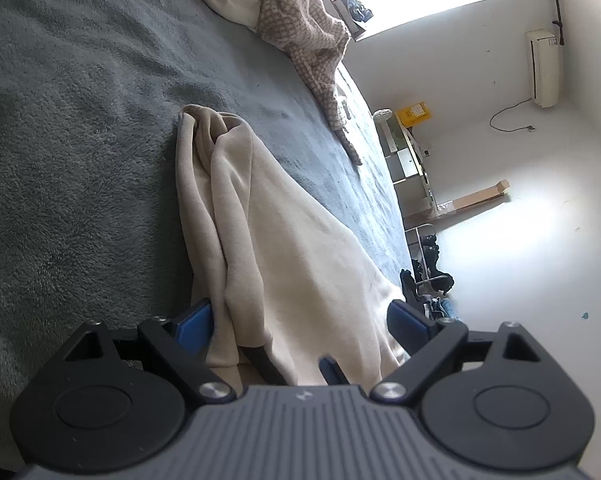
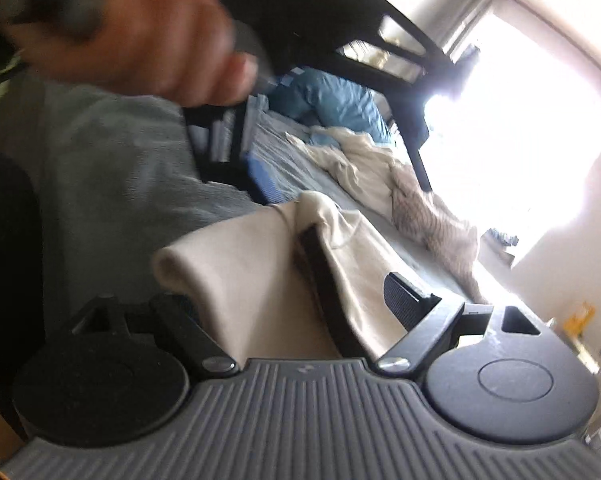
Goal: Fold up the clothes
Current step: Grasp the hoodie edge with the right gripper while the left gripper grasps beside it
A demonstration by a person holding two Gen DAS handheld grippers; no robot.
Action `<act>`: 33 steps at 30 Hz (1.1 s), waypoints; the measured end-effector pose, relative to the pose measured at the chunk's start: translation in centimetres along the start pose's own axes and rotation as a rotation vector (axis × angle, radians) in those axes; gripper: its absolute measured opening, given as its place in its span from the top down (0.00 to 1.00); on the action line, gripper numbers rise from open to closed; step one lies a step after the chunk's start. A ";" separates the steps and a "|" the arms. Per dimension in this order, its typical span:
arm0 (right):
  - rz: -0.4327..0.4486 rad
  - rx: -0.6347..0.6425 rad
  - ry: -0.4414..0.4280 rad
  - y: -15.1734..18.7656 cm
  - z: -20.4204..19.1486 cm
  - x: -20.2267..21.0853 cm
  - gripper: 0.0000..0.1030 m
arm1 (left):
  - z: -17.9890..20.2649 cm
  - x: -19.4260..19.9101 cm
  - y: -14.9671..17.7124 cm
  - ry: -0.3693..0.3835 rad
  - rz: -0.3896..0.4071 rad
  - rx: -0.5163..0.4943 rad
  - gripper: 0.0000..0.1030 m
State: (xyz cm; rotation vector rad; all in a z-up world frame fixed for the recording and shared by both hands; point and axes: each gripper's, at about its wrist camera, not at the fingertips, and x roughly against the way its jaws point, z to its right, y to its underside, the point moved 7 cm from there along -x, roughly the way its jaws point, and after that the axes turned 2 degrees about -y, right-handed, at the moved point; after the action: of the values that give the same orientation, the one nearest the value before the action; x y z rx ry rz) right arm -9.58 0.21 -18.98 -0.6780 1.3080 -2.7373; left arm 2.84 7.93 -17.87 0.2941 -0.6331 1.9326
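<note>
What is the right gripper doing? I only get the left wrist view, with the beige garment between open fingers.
Observer: The right gripper is open too, with the beige garment lying loose between its fingers.
Operator: Anything on the bed I can't see?
Observer: Blue fabric lies at the far end, beyond a crumpled cream pile.
Operator: What else is in frame?
Observer: A blurred hand fills the top left, closed round a dark handle.

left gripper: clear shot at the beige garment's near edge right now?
Probably yes. The left gripper stands open with the beige garment lying between its fingers on the grey blanket; nothing blocks it.
</note>
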 end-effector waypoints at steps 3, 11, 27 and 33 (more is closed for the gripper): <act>-0.031 -0.054 -0.032 -0.2 0.5 -1.0 0.21 | -0.2 -0.1 0.0 -0.017 0.007 -0.013 0.11; -0.050 -0.152 -0.085 -0.2 0.1 -0.4 0.81 | -1.3 -2.0 -1.8 -0.125 0.051 -0.074 0.14; 0.035 -0.310 -0.144 -0.1 1.5 0.4 0.90 | -0.5 -3.1 -4.8 -0.155 0.198 -0.100 0.84; 0.112 -0.376 -0.153 0.0 4.3 -0.1 0.90 | 4.5 -1.8 -3.8 -0.065 0.287 -0.158 0.85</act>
State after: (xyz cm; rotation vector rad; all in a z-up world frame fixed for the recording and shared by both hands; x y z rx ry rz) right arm -7.81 -2.90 -16.61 -0.7881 1.7789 -2.3207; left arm 6.70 5.28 -13.87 0.1738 -0.9064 2.1366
